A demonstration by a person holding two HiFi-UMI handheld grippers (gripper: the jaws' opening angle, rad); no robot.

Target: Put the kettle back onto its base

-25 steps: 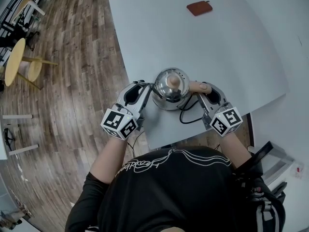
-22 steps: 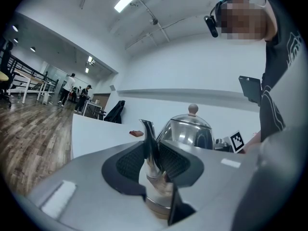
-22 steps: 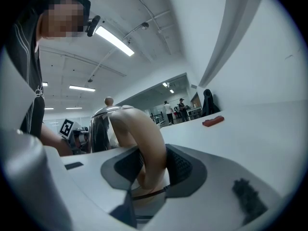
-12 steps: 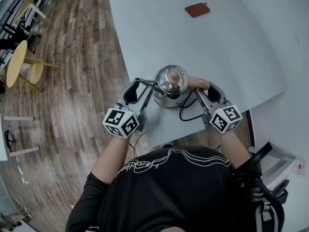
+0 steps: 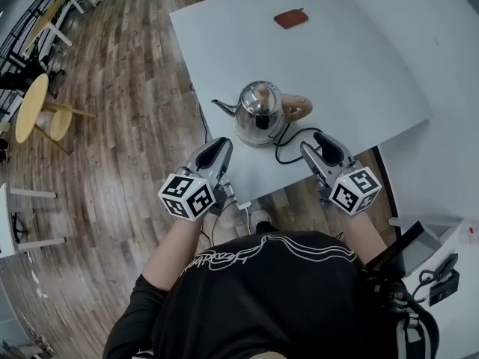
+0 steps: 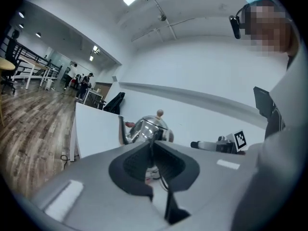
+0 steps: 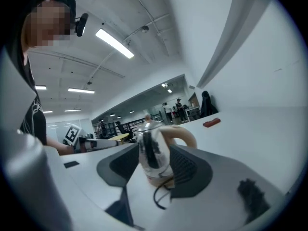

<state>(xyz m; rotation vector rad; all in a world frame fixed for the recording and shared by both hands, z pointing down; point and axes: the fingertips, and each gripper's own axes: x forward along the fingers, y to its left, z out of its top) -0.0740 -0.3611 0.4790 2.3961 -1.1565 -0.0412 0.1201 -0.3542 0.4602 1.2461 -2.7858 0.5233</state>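
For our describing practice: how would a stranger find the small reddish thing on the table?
Start at the big pale table. Near its far edge, well beyond the shiny kettle, lies a small flat pouch. It alone is rust-red, with nothing beside it.

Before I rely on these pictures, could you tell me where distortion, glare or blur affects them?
Head view: fisheye curves the table edges; the kettle is sharp, with bright reflections. Left gripper view: dark vignetted corners, barrel distortion. Right gripper view: kettle close and slightly soft, ceiling light strip glares.

right claw [image 7: 154, 163]: opening, clear of kettle [image 7: 153, 150] | kettle: upright on table [image 7: 269, 143] | black cord [image 7: 161, 195]: looped at its foot
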